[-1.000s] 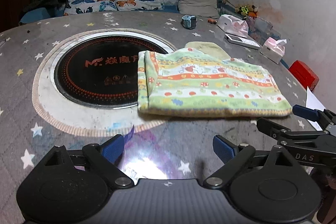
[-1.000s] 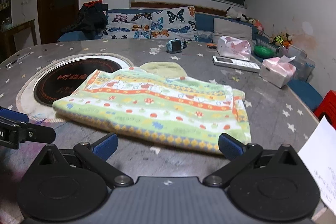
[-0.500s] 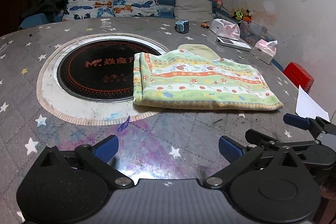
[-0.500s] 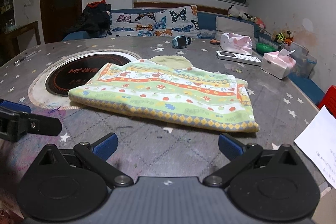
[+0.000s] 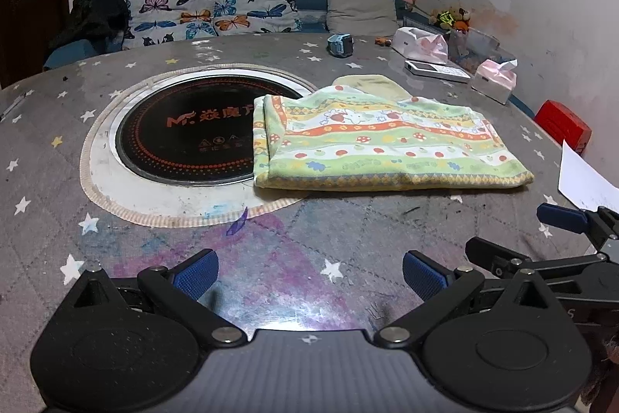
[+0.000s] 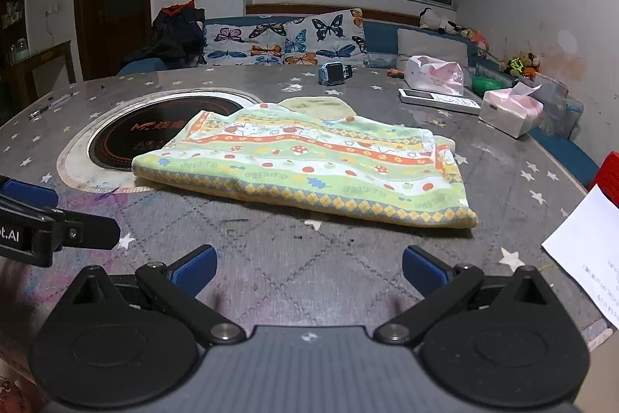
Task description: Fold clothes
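A folded green cloth with striped mushroom and apple prints (image 5: 379,146) (image 6: 309,165) lies flat on the round grey star-patterned table (image 5: 271,258), its left end over the rim of a black hotplate (image 5: 185,138). A pale yellow piece (image 5: 367,84) sticks out from under its far edge. My left gripper (image 5: 309,271) hovers open near the table's front edge, well short of the cloth, holding nothing. My right gripper (image 6: 307,264) is open too and empty, also back from the cloth. Each gripper shows at the side of the other's view.
Tissue packs (image 6: 510,107), a white remote (image 6: 437,99) and a small blue watch (image 6: 332,72) sit at the far right of the table. White paper (image 6: 580,250) lies at the right edge, a pen (image 6: 50,105) at far left. A sofa with butterfly cushions (image 5: 212,10) stands behind.
Both grippers have pulled back and risen from the cloth's near edge, so the cloth sits farther off in both views. The cloth itself has not moved.
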A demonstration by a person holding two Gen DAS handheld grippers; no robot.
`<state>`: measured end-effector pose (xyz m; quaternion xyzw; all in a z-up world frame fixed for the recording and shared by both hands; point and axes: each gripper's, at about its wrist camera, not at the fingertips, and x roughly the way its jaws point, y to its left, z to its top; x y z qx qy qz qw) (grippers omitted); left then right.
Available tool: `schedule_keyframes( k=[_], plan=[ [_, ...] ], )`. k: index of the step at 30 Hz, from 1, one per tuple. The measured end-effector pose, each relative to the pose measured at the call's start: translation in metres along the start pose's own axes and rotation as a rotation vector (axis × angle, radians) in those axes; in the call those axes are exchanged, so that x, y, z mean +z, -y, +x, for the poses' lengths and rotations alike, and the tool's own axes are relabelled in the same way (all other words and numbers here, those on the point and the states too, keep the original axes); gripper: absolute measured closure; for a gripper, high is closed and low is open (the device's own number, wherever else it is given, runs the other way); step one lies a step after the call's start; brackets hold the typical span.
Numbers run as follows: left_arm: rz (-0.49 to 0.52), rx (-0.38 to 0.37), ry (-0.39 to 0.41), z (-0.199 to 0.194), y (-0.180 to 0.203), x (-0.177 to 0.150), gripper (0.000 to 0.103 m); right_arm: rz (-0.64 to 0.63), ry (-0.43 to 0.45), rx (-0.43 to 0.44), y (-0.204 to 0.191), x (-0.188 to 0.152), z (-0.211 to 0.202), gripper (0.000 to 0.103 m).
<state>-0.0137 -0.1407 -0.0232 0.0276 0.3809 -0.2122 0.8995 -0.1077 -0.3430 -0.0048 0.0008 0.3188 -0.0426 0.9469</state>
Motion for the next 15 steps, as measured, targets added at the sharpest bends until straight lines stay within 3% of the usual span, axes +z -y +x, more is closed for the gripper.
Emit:
schedule_keyframes(
  k=[15],
  plan=[
    [0.013,0.005,0.01,0.0015,0.0032,0.0014,0.0,0.01,-0.004,0.007,-0.0019,-0.0035,0.001,0.0]
  ],
)
